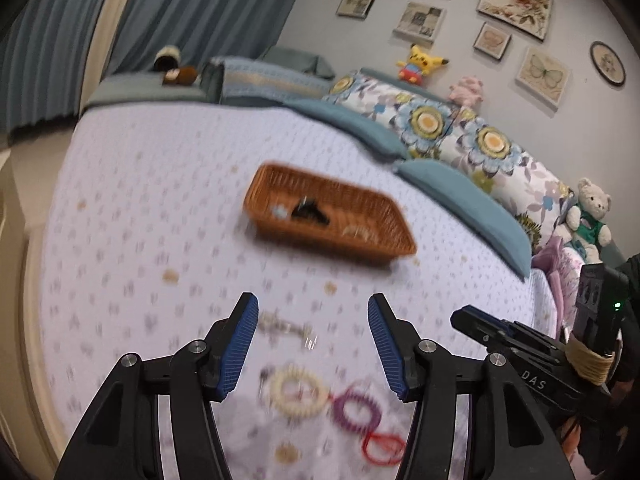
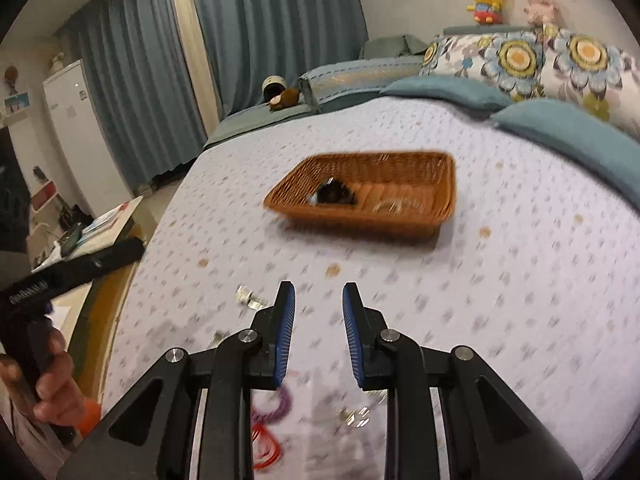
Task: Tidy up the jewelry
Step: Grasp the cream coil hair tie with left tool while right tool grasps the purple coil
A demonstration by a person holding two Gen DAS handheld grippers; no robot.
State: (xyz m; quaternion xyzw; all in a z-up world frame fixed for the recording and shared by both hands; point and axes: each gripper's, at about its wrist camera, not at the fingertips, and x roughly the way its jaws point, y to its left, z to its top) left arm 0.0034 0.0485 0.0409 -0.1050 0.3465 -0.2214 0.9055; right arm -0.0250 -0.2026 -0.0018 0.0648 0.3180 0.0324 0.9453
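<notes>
A brown wicker basket [image 1: 280, 222] [image 2: 444, 184] lies on the bed and holds a black hair clip [image 1: 306, 210] [image 2: 334, 194] and a pale bracelet [image 1: 356, 232] [image 2: 394, 206]. My left gripper [image 1: 312, 344] is open and empty above loose pieces on the bedspread: a silver chain [image 1: 284, 326], a cream coil hair tie [image 1: 298, 390], a purple coil tie [image 1: 356, 410] and a red tie [image 1: 382, 446]. My right gripper [image 2: 319, 340] is open and empty; the purple tie [image 2: 280, 404], red tie [image 2: 266, 446] and a silver piece [image 2: 354, 416] lie under it.
Teal and floral pillows [image 1: 460, 128] line the far side of the bed with plush toys [image 1: 420, 62]. The right gripper's body [image 1: 520, 344] shows at the right of the left wrist view. A bedside table [image 2: 104, 220] stands past the bed's left edge.
</notes>
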